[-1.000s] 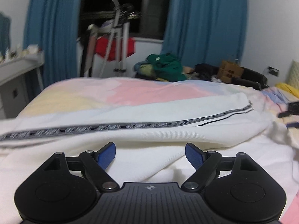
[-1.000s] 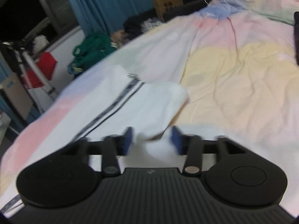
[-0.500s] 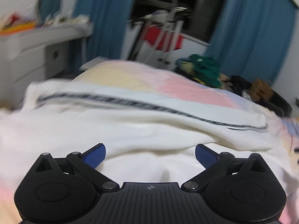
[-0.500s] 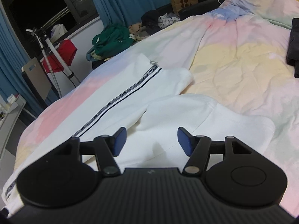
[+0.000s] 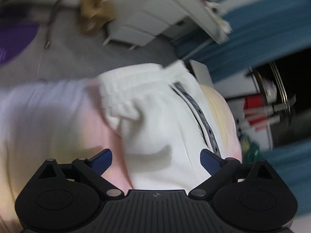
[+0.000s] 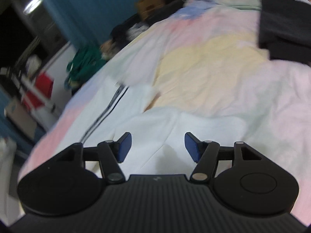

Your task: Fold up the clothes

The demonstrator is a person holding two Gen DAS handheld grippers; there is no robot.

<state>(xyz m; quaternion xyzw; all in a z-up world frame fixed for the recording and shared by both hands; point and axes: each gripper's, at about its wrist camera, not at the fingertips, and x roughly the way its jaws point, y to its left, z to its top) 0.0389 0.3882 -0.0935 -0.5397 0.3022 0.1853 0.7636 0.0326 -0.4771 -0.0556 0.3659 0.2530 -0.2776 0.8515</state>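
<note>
White trousers (image 5: 159, 120) with a black patterned side stripe (image 5: 196, 108) lie on the pastel bedspread (image 5: 48, 116). In the left wrist view their gathered waistband (image 5: 132, 79) is at the bed's edge. My left gripper (image 5: 156, 160) is open and empty above the trousers, with the cloth between its spread fingers. In the right wrist view the trousers (image 6: 147, 122) stretch away with the stripe (image 6: 105, 112) on the left. My right gripper (image 6: 157, 145) is open and empty just above the white cloth.
A dark folded garment (image 6: 283, 29) lies on the bed at the right. A white desk with drawers (image 5: 151, 21) and a paper bag (image 5: 95, 13) stand past the bed's edge. Green clothes (image 6: 83, 66) and blue curtains (image 6: 93, 5) are beyond the bed.
My left gripper has swung and rolled left toward the waistband end of the trousers; its view is blurred. My right gripper has opened wider and shifted slightly over the white cloth.
</note>
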